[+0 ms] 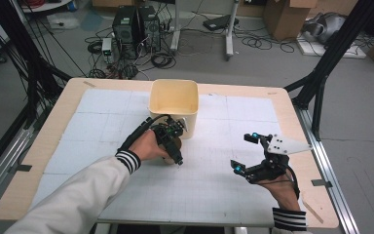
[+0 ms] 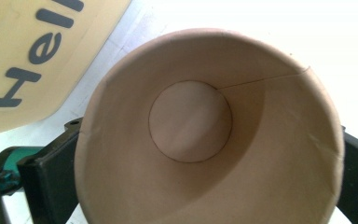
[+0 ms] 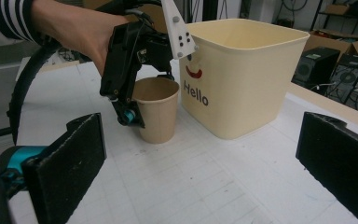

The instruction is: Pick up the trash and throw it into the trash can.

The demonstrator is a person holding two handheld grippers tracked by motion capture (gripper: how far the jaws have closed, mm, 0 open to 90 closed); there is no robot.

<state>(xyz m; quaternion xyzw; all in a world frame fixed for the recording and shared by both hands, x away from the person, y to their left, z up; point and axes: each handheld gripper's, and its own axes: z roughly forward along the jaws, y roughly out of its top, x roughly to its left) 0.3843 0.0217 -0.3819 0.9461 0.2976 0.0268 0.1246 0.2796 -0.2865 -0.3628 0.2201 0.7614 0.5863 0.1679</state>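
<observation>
On the white gridded surface (image 1: 214, 190), just in front of the cream tub:

- Paper cup (image 3: 156, 114): brown, upright, empty, standing on the surface just beside the tub's front wall, apart from it. Seam visible inside in the left gripper view.
- Left gripper (image 3: 135, 105): jaws on either side of the cup's upper wall, closed on it near the rim; the person's hand comes over from above.
- Right gripper (image 1: 246, 153): jaws spread wide, holding nothing, hovering over bare surface well to the right of the cup.
- Cream tub (image 1: 174, 100): open-topped, marked "Hello", apparently empty.

Handling note (judgement): the step looks like lifting the cup, likely toward the tub. Thin paper wall crushes easily, so keep the squeeze light, lift straight up, and clear the tub's rim before moving across. Keep the right gripper out of the path.
</observation>
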